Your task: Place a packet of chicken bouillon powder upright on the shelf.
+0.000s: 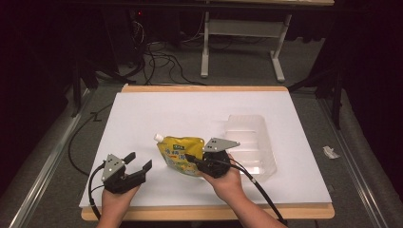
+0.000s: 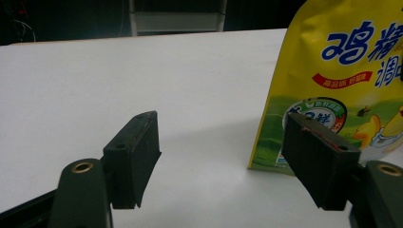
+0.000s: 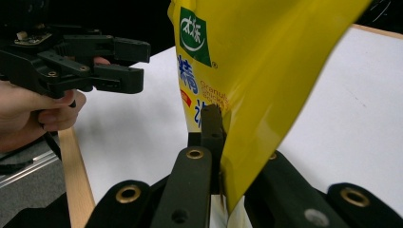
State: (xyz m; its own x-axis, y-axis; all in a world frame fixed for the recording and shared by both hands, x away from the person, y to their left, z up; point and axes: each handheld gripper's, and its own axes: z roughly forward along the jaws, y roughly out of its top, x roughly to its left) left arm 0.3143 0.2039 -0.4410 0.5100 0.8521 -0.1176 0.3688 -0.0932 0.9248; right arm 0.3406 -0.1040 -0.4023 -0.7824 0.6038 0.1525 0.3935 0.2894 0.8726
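Nearest the person, the left gripper (image 1: 134, 167) hovers over the front left of the white table (image 1: 142, 109) with its jaws spread wide and nothing between them; its own view shows the two black pads well apart, the pouch standing just beyond the right-hand one. Beside it, toward the middle of the table's front, the right gripper (image 1: 194, 162) is clenched on the lower edge of a yellow spouted pouch (image 1: 178, 153), and its own view shows the yellow film (image 3: 266, 71) pinched between the jaws and rising above them. The chief risk, as a judgement, is slip: the film looks glossy and soft, the grip takes only a narrow margin near one edge, and the weight of the contents above the jaws could make the pouch fold over or pull free if it is tilted or swung quickly. A second risk is that the open left gripper, if closed on the body instead of a seam, would crumple the film. The pouch is bright yellow with blue characters, a green logo and a white capped spout (image 1: 158, 137) at its upper left; whether it touches the table is hard to judge. Farther back and to the right lies a clear plastic tray (image 1: 252, 142), apparently empty.
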